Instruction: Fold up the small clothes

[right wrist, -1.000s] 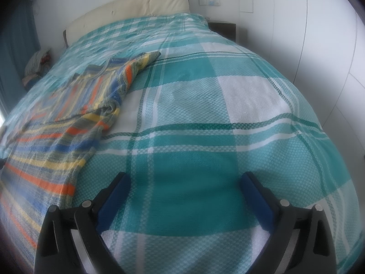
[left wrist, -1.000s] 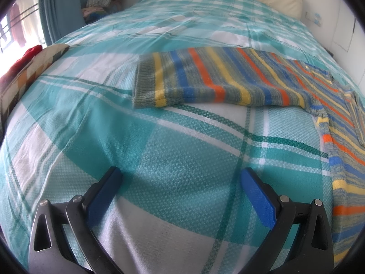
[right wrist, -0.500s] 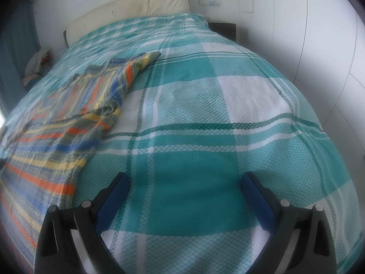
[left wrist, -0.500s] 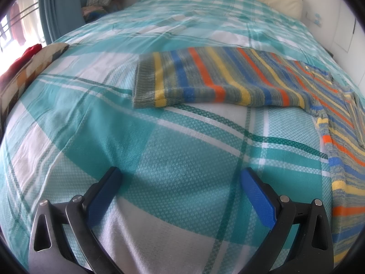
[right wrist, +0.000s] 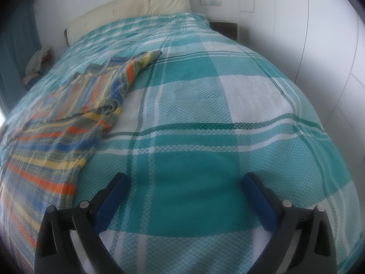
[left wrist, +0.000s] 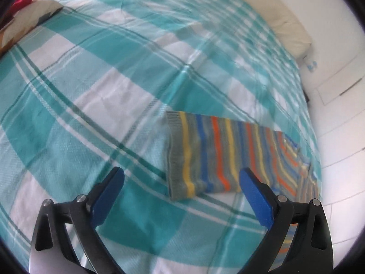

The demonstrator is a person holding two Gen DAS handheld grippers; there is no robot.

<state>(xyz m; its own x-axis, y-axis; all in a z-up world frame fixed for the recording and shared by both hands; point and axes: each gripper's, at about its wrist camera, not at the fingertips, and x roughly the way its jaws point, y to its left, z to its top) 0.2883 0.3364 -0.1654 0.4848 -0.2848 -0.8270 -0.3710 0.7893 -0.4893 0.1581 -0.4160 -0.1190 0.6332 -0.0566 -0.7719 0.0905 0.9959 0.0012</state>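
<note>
A small striped knit sweater in grey, blue, orange and yellow lies flat on the bed. In the left wrist view its sleeve (left wrist: 219,155) stretches across, cuff end toward the left, just ahead of my left gripper (left wrist: 180,189), which is open and empty with the sleeve's near edge between its fingertips. In the right wrist view the sweater's body (right wrist: 68,123) lies at the left with a folded sleeve on top. My right gripper (right wrist: 184,196) is open and empty over bare bedspread, to the right of the sweater.
The bed wears a teal and white plaid bedspread (right wrist: 228,105). A cream headboard (right wrist: 136,6) stands at the far end. White wardrobe panels (right wrist: 319,45) rise at the right. A patterned cushion (left wrist: 25,20) lies at the bed's left edge.
My left gripper has swung forward and to the left, so the sleeve's cuff now sits close between its fingers; the view is blurred by motion. The right gripper has barely moved.
</note>
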